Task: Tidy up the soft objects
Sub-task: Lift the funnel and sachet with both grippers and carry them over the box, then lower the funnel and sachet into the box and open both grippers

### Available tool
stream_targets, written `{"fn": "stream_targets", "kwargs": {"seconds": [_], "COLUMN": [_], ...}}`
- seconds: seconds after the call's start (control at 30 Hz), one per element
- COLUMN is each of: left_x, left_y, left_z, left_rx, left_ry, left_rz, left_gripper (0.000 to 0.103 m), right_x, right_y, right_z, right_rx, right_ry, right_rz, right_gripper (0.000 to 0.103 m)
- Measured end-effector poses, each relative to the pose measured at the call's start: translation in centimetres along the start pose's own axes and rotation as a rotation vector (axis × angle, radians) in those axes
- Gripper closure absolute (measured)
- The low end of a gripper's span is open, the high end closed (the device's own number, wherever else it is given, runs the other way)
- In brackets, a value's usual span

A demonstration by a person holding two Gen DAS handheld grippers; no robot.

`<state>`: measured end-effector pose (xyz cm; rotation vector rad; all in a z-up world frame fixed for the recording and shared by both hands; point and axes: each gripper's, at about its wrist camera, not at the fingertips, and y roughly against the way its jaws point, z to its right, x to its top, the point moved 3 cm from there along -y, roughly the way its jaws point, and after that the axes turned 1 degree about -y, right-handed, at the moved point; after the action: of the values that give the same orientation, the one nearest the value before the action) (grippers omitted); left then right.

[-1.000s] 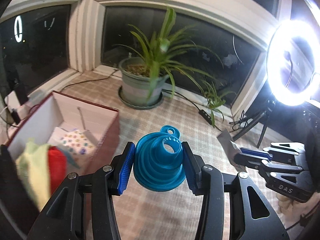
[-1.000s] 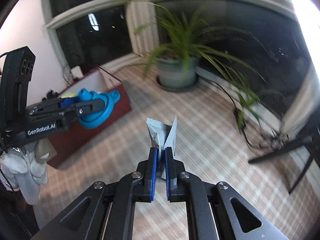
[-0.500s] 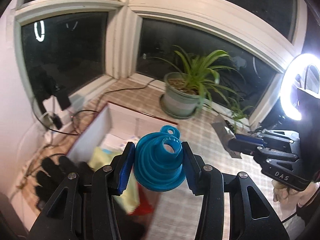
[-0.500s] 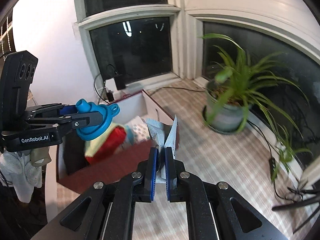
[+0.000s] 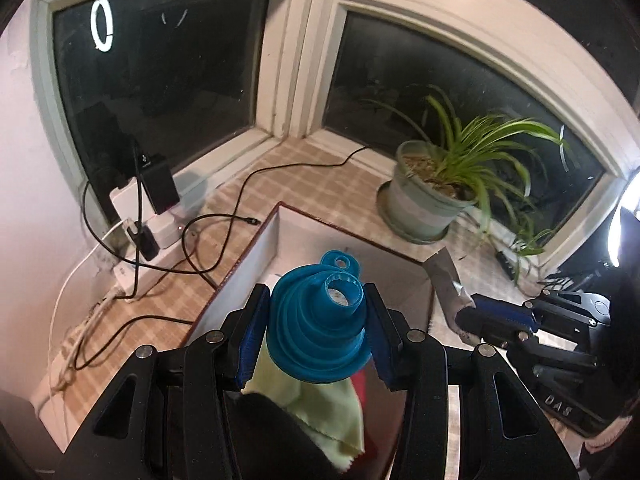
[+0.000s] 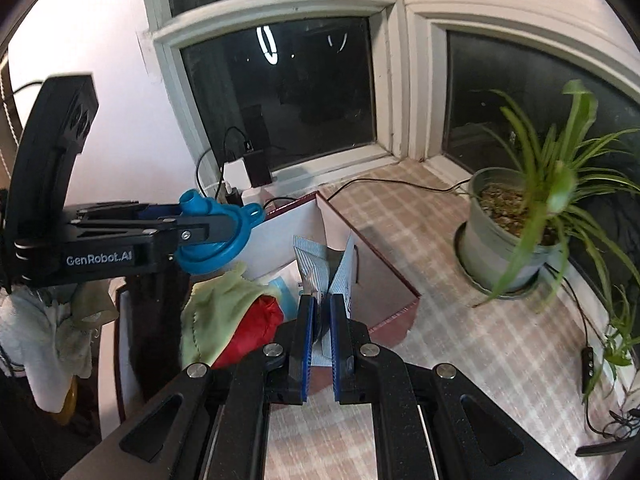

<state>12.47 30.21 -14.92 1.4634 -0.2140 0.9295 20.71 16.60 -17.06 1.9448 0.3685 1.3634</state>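
My left gripper (image 5: 316, 320) is shut on a blue collapsible funnel (image 5: 320, 328), spout pointing away, held above an open dark-red box (image 5: 264, 248) with white inner walls. A pale green cloth (image 5: 316, 412) and something red lie in the box under the funnel. My right gripper (image 6: 322, 320) is shut on a striped silvery packet (image 6: 316, 264), which hangs over the box (image 6: 384, 280). In the right wrist view the left gripper (image 6: 188, 236) with the funnel (image 6: 220, 236) is at the left, over the green cloth (image 6: 216, 304) and a red soft item (image 6: 256, 328).
A potted spider plant (image 5: 432, 196) stands at the window corner on the checked sill surface. A power strip with chargers and black cables (image 5: 144, 216) lies left of the box. A ring light (image 5: 624, 220) shines at the right edge. Cloths (image 6: 44, 336) hang at the left.
Both grippers have swung left with their loads, from over the checked surface by the plant to above the box. Power strip and left window have come into view. Neither grip changed.
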Motion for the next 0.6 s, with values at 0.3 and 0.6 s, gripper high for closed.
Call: {"fn": "stream_targets", "kwargs": {"seconds": [0.3,0.6], "left_x": [0.4,0.9], "left_y": [-3.2,-5.0], "left_z": [-0.5,-1.2], "left_rx": [0.032,0.064], "left_ry": [0.005,0.013], "left_rz": [-0.071,-0.105], "left_gripper": [0.058,0.057], "right_x": [0.1,-0.5], "right_y": [-3.6,-5.9], "right_z": [-0.2,-0.2], "right_rx": [0.018,0.029], "right_ry": [-0.023,-0.027], "right_rz": [-0.049,-0.095], "right_gripper": [0.096,0.096]}}
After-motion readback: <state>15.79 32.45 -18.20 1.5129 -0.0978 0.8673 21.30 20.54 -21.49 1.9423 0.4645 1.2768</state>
